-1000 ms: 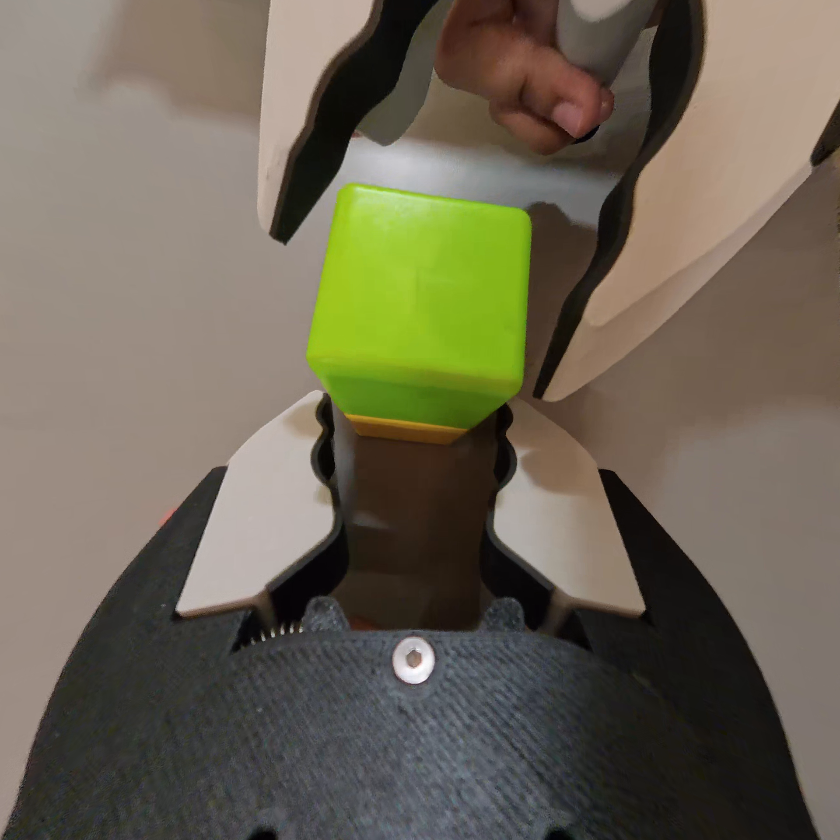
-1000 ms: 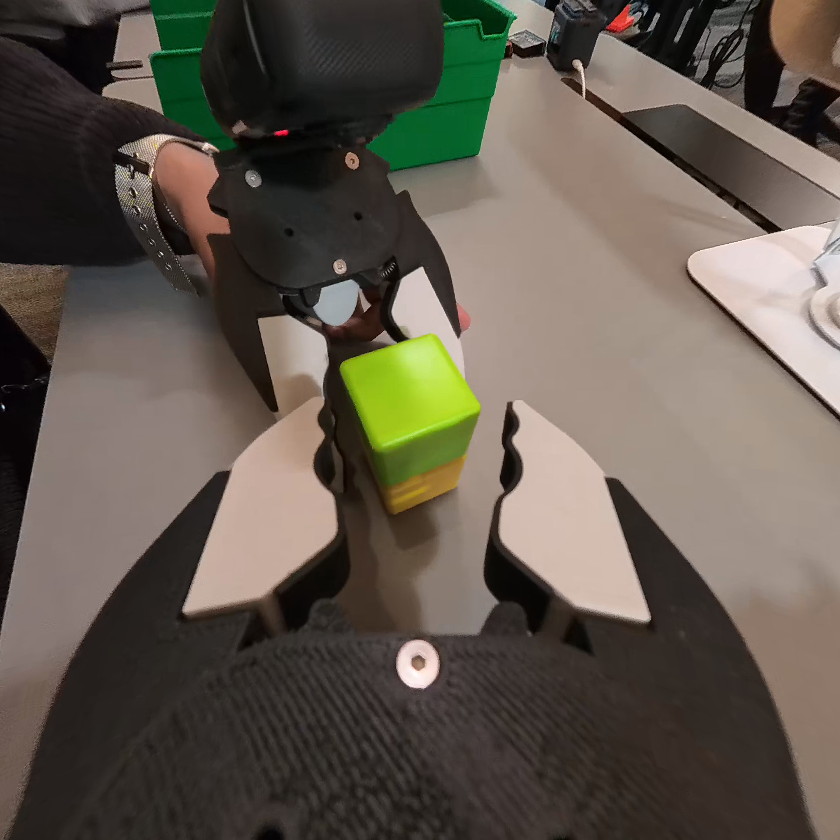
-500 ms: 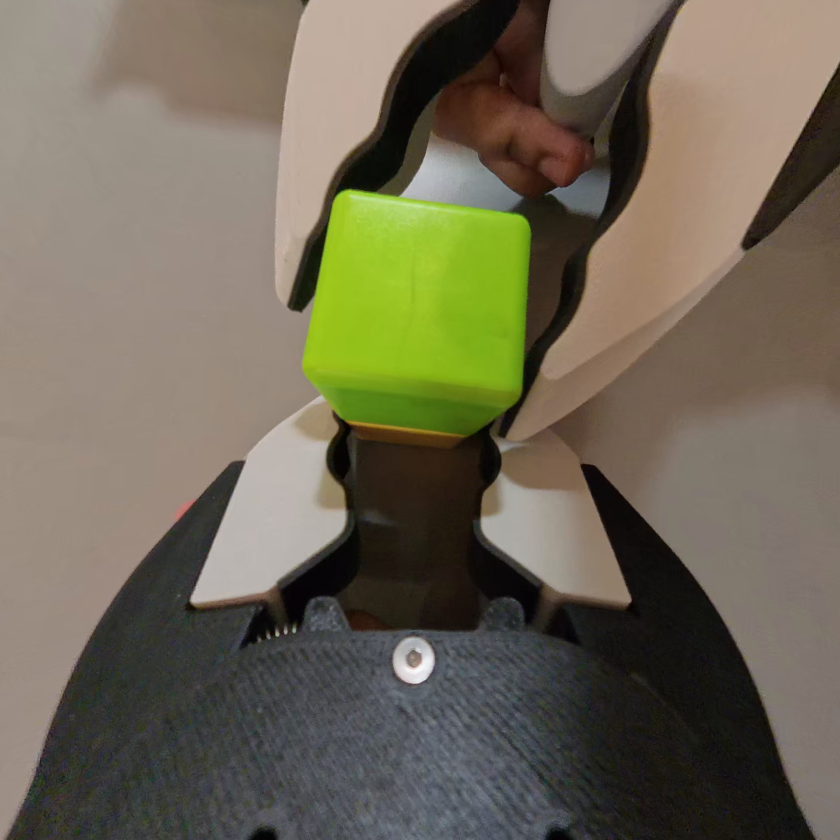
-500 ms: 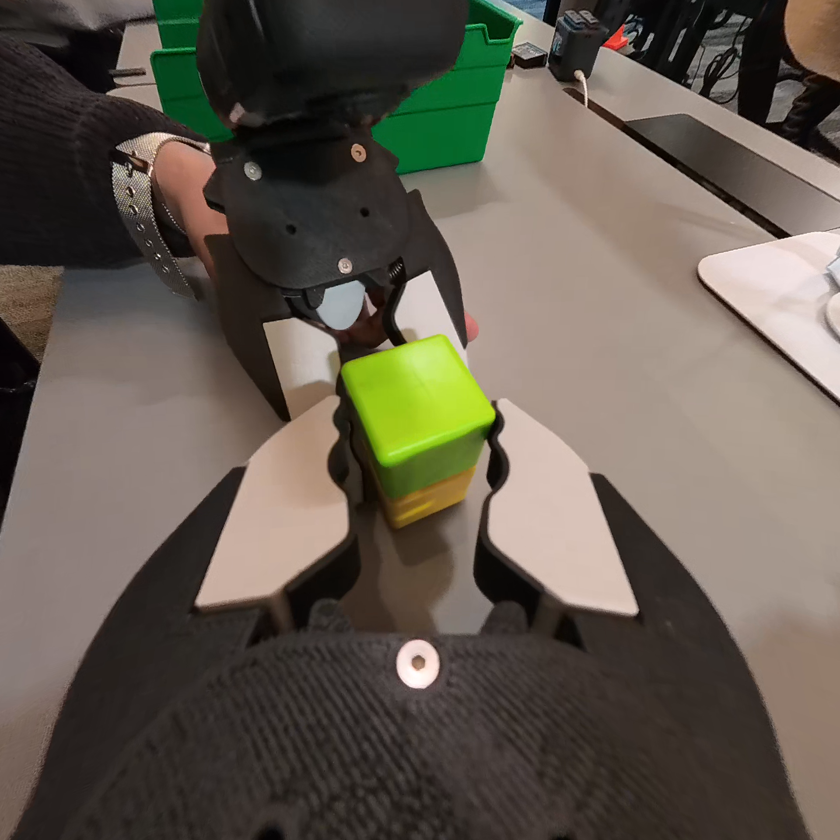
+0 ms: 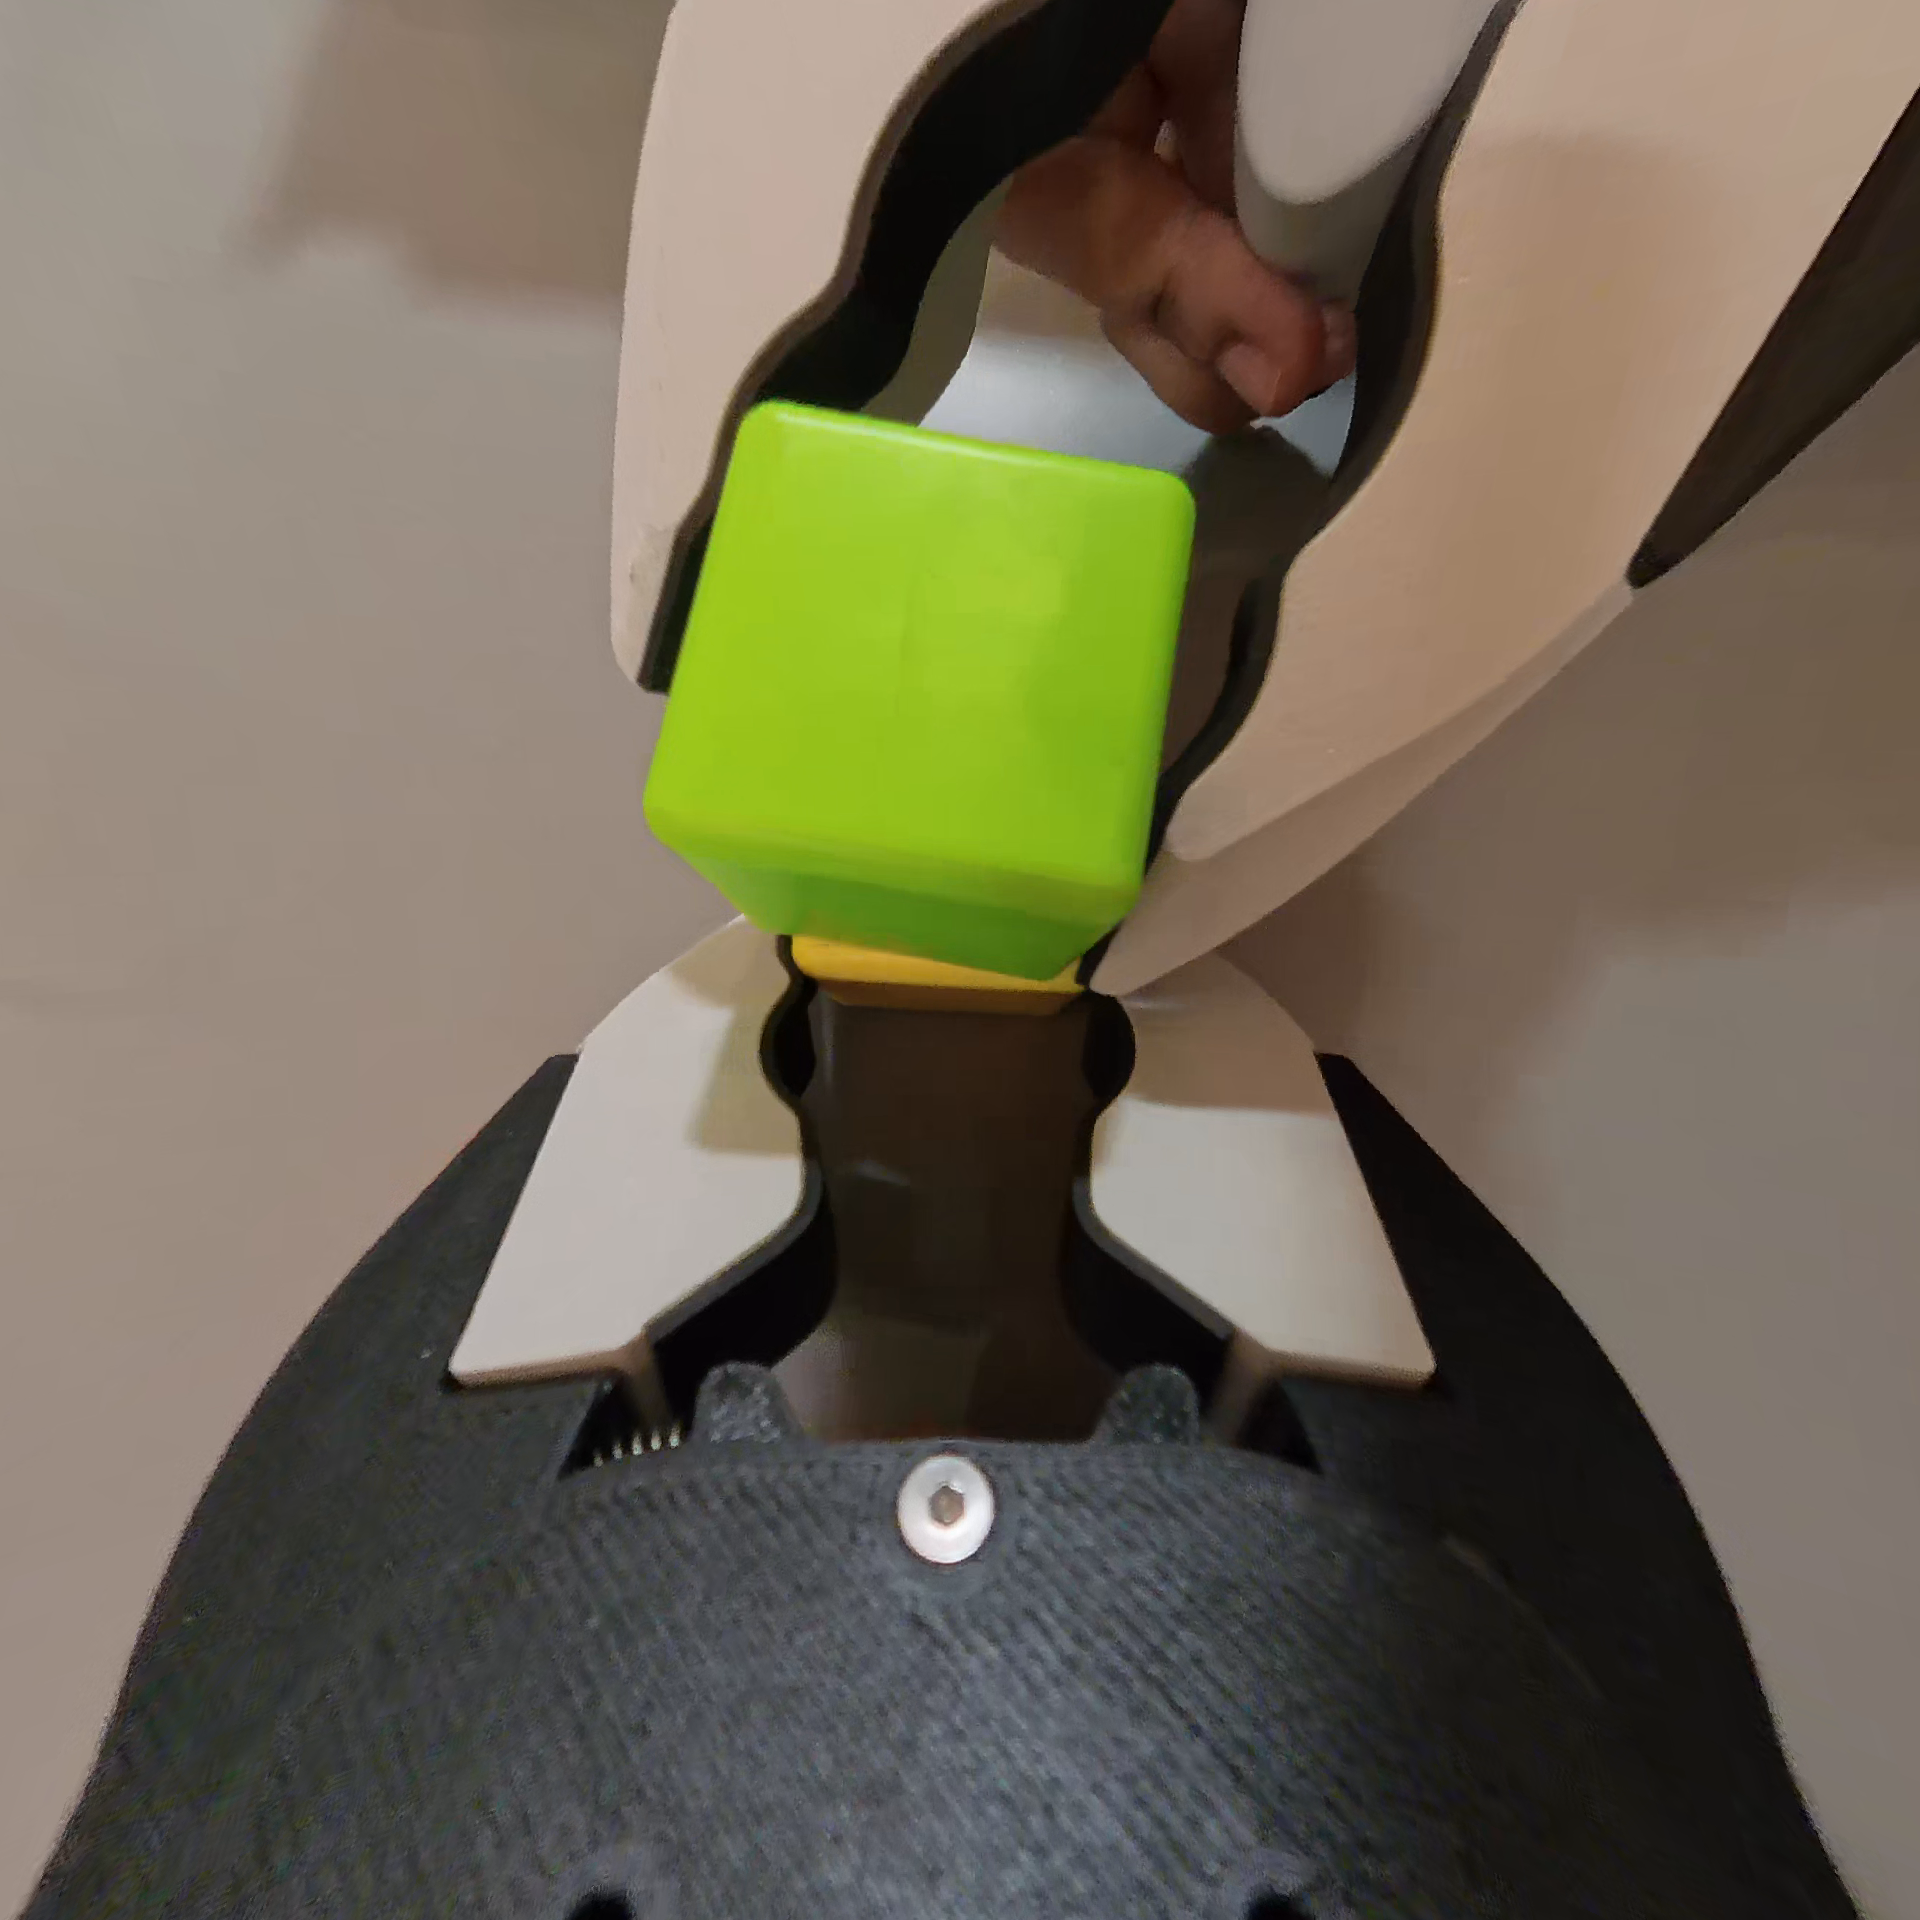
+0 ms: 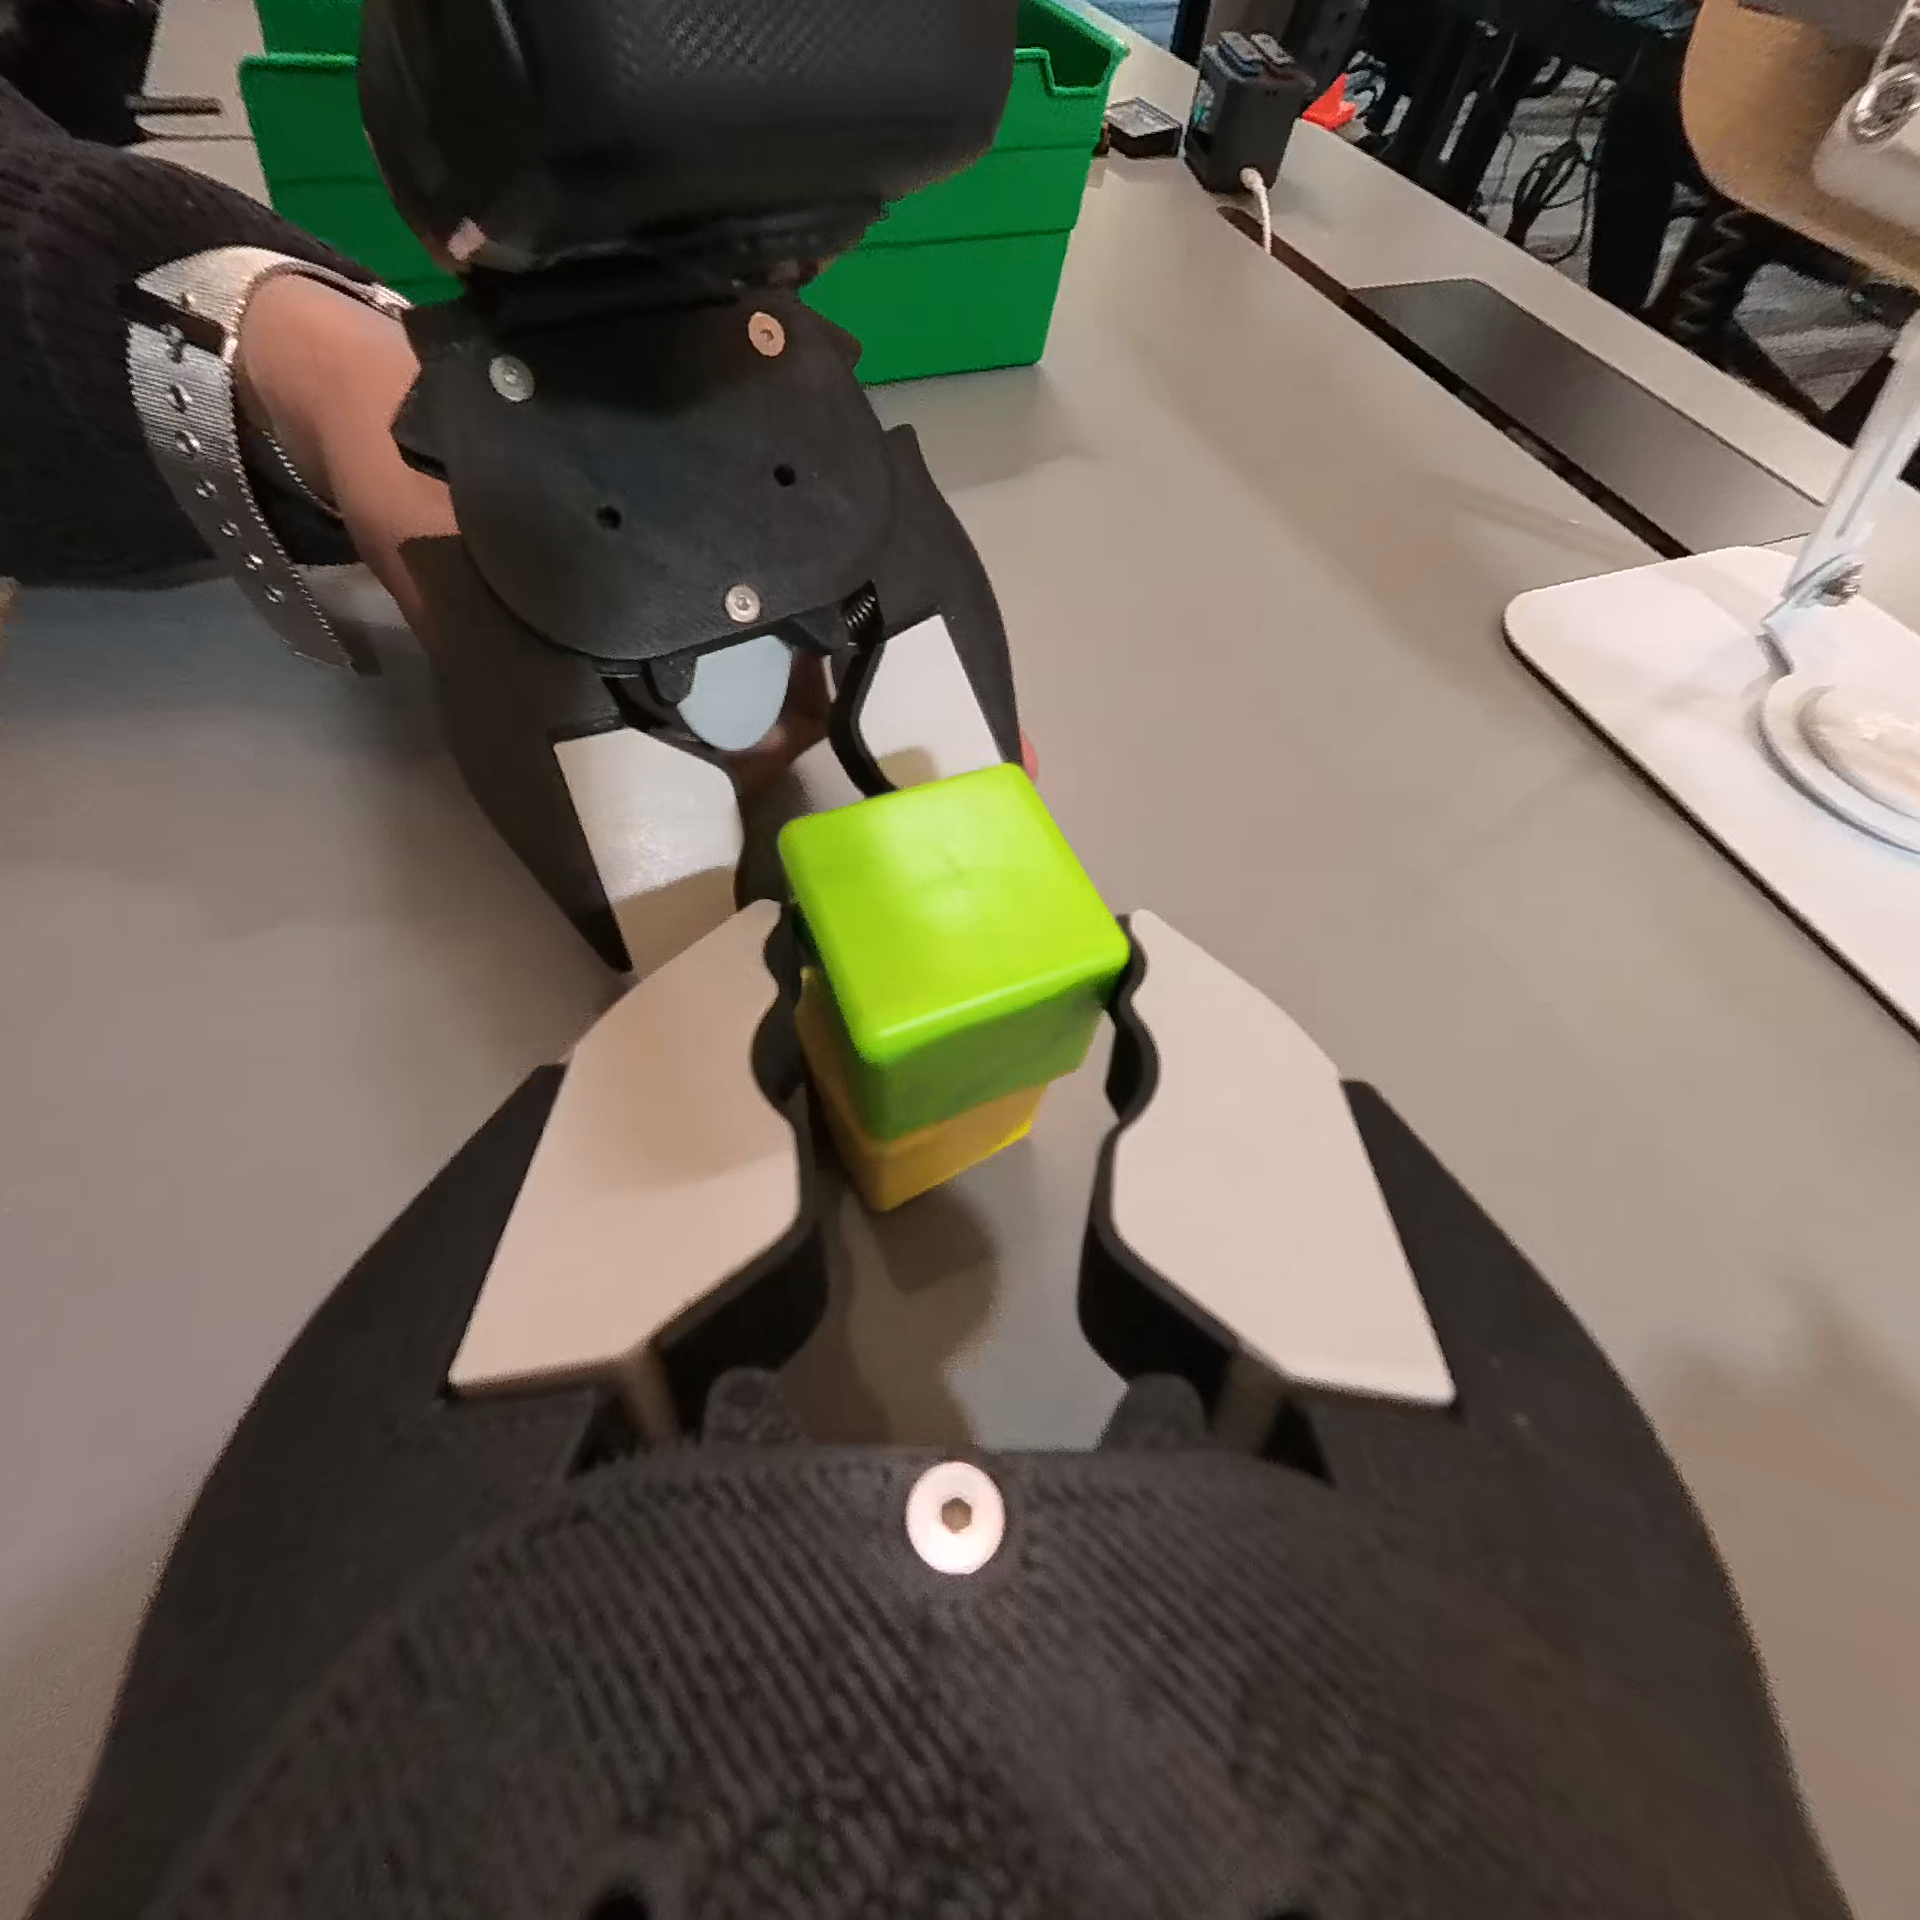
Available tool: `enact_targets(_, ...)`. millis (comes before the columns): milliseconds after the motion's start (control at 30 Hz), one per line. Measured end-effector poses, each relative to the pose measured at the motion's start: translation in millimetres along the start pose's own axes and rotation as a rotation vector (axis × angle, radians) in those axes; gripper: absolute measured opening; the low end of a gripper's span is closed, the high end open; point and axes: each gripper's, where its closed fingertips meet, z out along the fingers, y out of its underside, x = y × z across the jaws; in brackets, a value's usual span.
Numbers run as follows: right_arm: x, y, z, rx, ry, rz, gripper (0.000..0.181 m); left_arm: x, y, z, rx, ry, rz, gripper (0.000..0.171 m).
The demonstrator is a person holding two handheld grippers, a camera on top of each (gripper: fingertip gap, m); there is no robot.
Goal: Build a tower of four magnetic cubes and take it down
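Lime-green plastic cube (image 6: 951, 940) sits on a yellow block (image 6: 925, 1148), centre of frame, on the grey worktop (image 6: 1299, 727). Right tongs (image 6: 951, 966) closed against the green cube's two side faces. Left tongs (image 5: 940, 971), at lower centre in their own view, bracket the yellow block; contact not visible, so cannot tell whether they grip it. Judgement: both pieces look rigid, light, glossy and fairly slippery; flat opposite faces offer the best hold. Green bins (image 6: 956, 239) upper centre, white stand base (image 6: 1662, 675) far right.
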Motion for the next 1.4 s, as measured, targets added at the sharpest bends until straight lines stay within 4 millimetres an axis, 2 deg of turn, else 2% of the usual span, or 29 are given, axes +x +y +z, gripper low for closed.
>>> enact_targets(133, 18.4, 2.2, -8.6, -0.052, 0.090, -0.042, 0.058, 0.8, 0.3, -0.3, 0.000, 0.004, 0.003, 0.050)
enact_targets(233, 34.0, -8.6, -30.3, -0.033, 0.121, -0.023, 0.058, 1.0, 0.3, -0.3, 0.000, 0.000, 0.007, 0.050)
enact_targets(367, 57.5, -26.4, -72.7, -0.025, 0.181, -0.031, 0.058, 1.1, 0.4, -0.2, 0.000, -0.001, 0.009, 0.050)
enact_targets(600, 101.8, -39.1, -167.0, -0.148, 0.404, -0.139, 0.058, 1.0, 0.5, 0.0, -0.002, -0.003, 0.012, 0.050)
enact_targets(700, 127.0, -22.2, -207.8, -0.255, 0.534, -0.138, 0.058, 1.1, 0.5, 0.1, -0.002, -0.002, 0.010, 0.050)
enact_targets(833, 149.3, 31.4, -246.7, -0.435, 0.596, 0.002, 0.058, 0.9, 0.8, 0.3, -0.005, -0.005, 0.011, 0.050)
enact_targets(900, 152.2, 57.4, -254.8, -0.533, 0.602, 0.067, 0.058, 0.6, 1.2, 0.8, -0.009, -0.010, 0.014, 0.050)
enact_targets(1067, 168.7, 105.3, -252.2, -0.633, 0.635, 0.214, 0.059, 0.4, 2.2, 1.9, -0.019, -0.011, 0.014, 0.050)
enact_targets(1233, 170.1, 132.8, -240.8, -0.591, 0.579, 0.389, 0.058, 0.3, 2.2, 1.9, -0.019, -0.012, 0.014, 0.050)
enact_targets(1400, 162.5, 152.0, -230.3, -0.612, 0.508, 0.436, 0.058, 0.4, 2.3, 2.0, -0.020, -0.008, 0.011, 0.050)
